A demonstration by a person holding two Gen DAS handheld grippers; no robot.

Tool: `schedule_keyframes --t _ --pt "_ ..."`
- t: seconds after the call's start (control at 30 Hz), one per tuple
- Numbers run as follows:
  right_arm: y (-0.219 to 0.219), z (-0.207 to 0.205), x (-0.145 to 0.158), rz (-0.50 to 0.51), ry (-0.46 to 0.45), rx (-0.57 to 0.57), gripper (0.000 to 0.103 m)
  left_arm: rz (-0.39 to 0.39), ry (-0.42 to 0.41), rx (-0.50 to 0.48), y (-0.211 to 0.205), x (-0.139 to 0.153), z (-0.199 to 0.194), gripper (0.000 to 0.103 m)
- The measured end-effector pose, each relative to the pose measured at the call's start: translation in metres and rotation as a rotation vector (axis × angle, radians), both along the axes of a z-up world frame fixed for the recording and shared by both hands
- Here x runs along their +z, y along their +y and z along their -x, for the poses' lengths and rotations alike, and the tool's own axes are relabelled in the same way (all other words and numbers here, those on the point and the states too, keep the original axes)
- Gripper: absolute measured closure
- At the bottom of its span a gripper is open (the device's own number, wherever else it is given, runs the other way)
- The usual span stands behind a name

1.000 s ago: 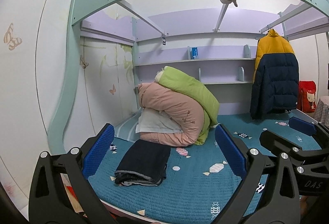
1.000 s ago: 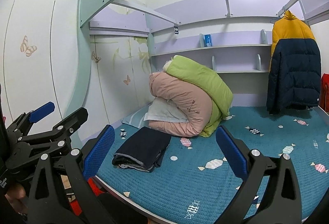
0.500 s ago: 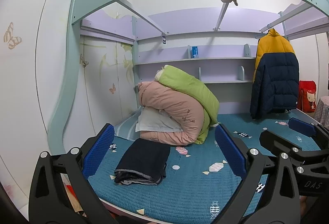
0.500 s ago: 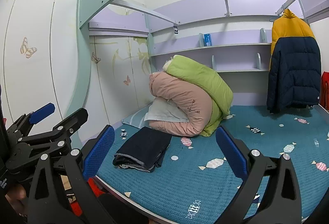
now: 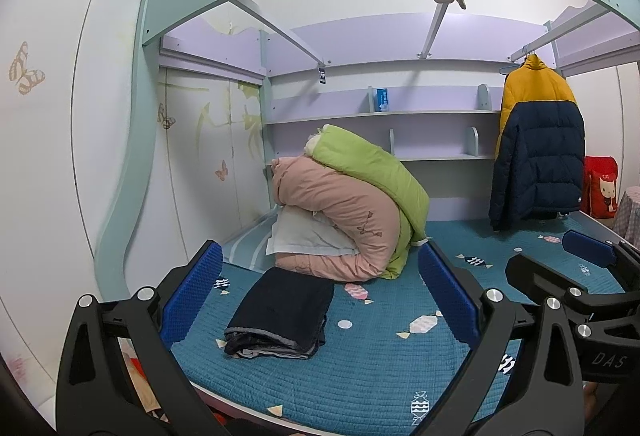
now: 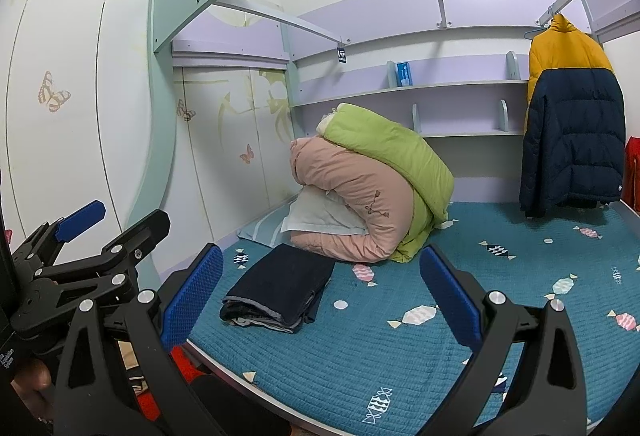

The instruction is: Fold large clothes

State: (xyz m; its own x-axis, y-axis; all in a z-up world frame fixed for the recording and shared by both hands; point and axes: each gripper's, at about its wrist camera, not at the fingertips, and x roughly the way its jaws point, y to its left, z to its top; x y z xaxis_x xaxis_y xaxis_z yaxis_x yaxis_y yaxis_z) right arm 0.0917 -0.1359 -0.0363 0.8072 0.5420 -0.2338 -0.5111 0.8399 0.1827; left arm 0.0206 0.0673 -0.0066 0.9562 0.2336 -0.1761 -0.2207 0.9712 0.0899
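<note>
folded dark garment, near left of bed: likely soft, limp, light, grip by an edge; left gripper and right gripper both wide, empty.

Teal quilted bed – folded dark garment near front edge, rolled duvets behind.

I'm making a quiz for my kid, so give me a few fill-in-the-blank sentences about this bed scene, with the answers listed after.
1. The folded dark garment lies on the ___ bedspread.
2. The green quilt rests on top of the ___ quilt.
3. The yellow and navy jacket is ___ from a rail.
4. The left gripper and right gripper both have their jaws ___, holding nothing.

Answers: teal; pink; hanging; open
</note>
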Motion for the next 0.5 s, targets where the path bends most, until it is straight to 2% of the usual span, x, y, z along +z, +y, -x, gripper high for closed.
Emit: schedule_keyframes --t 0.5 --pt "0.0024 -0.0013 -0.0018 0.003 0.006 0.001 0.008 0.002 0.003 0.009 0.0005 -0.0012 0.0022 0.005"
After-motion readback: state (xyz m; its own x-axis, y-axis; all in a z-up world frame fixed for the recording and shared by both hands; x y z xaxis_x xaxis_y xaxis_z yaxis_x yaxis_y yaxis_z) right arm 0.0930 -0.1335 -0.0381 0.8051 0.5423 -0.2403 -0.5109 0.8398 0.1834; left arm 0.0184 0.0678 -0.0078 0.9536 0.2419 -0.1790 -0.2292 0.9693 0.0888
